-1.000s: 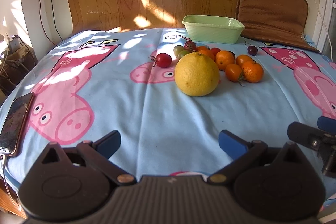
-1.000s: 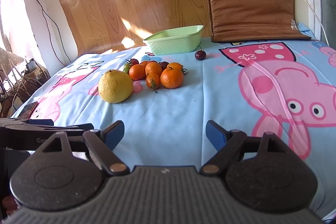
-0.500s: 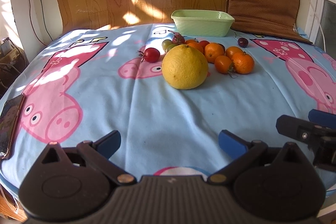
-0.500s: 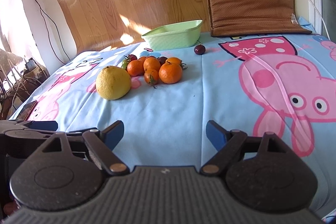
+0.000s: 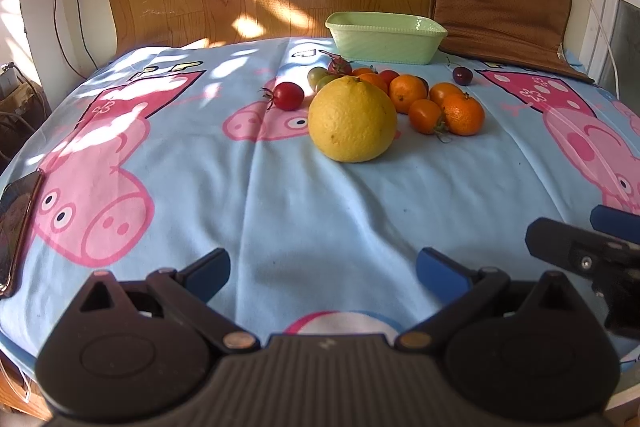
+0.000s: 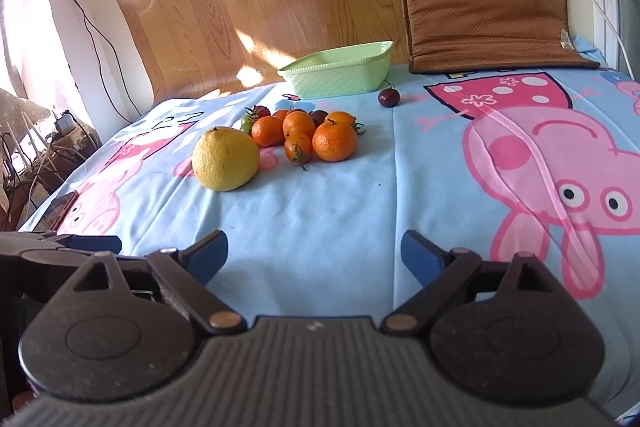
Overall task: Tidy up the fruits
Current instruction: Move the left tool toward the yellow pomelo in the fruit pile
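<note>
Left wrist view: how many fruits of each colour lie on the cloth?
Yellow fruit: 1
Orange fruits: 6
Red fruits: 3
Green fruits: 2
Dark purple fruits: 2
Total: 14, though the pile partly hides some fruits at its back, so the orange, red and dark counts are approximate.

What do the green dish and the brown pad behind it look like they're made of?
Green dish: probably glazed ceramic or glossy plastic; smooth sheen, ribbed walls, beaded rim. Brown pad: looks like soft perforated fabric or faux leather; matte, dotted with tiny holes, stitched edging.
</note>
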`<action>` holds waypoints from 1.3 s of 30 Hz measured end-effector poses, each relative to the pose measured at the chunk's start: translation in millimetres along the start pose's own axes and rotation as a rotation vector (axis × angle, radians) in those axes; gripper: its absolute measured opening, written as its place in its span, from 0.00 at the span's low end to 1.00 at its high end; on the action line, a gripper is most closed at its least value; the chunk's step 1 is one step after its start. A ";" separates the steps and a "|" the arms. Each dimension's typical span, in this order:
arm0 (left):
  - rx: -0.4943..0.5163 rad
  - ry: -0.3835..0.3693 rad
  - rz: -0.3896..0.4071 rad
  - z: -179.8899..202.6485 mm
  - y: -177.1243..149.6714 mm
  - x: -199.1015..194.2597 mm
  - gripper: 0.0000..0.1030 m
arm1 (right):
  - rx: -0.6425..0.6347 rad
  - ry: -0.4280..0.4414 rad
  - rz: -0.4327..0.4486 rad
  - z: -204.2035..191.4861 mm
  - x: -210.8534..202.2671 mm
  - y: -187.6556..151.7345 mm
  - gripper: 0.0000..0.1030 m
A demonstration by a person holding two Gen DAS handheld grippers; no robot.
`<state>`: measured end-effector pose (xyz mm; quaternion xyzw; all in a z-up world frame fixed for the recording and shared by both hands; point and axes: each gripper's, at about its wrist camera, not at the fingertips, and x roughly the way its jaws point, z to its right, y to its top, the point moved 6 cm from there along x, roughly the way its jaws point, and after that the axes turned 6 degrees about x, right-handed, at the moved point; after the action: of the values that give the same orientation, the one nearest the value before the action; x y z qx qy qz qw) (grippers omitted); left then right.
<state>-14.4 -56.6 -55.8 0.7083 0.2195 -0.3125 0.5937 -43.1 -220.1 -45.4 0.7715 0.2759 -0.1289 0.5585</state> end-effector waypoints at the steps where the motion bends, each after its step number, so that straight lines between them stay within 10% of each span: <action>1: -0.001 0.000 0.000 0.0 -0.2 -0.1 1.00 | -0.003 0.001 0.002 -0.9 -0.4 0.1 0.93; 39: 0.010 0.002 0.029 -3.2 -1.4 -3.2 1.00 | 0.004 0.026 0.049 -7.4 -4.2 -3.6 1.00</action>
<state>-17.0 -53.0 -54.2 0.7149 0.2082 -0.3040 0.5943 -49.4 -213.6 -43.6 0.7806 0.2640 -0.1058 0.5566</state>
